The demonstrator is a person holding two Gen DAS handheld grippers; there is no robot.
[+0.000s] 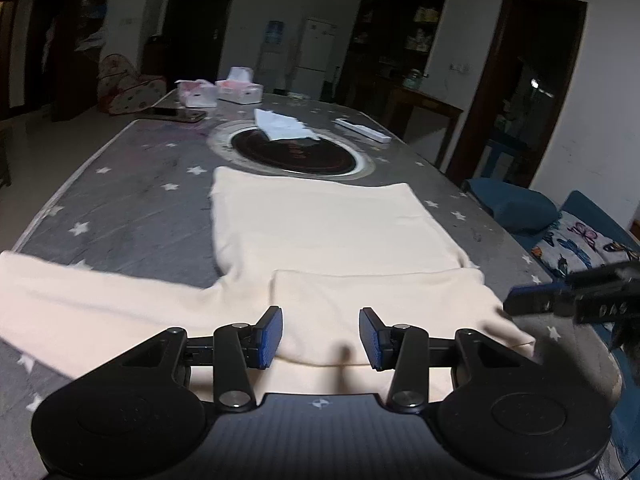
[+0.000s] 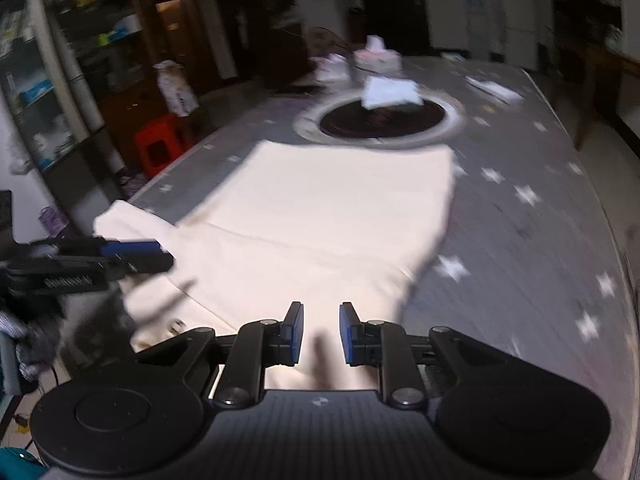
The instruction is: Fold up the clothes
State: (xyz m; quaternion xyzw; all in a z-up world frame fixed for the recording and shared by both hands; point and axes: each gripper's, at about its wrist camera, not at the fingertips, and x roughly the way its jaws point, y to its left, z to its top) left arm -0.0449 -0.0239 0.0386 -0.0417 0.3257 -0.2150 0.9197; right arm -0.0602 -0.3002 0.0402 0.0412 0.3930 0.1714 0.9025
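Note:
A cream long-sleeved garment lies flat on the grey star-patterned table. One sleeve stretches out to the left. The other sleeve is folded across the body. My left gripper hovers open over the garment's near edge, nothing between its pads. It also shows at the left of the right wrist view. My right gripper is over the garment's near right part, jaws a narrow gap apart, with only cloth below. Its fingers show at the right of the left wrist view.
A round dark hotplate is set in the table beyond the garment, with white paper on it. Tissue boxes, a phone and a white remote lie farther back. A blue sofa is at the right, a red stool left.

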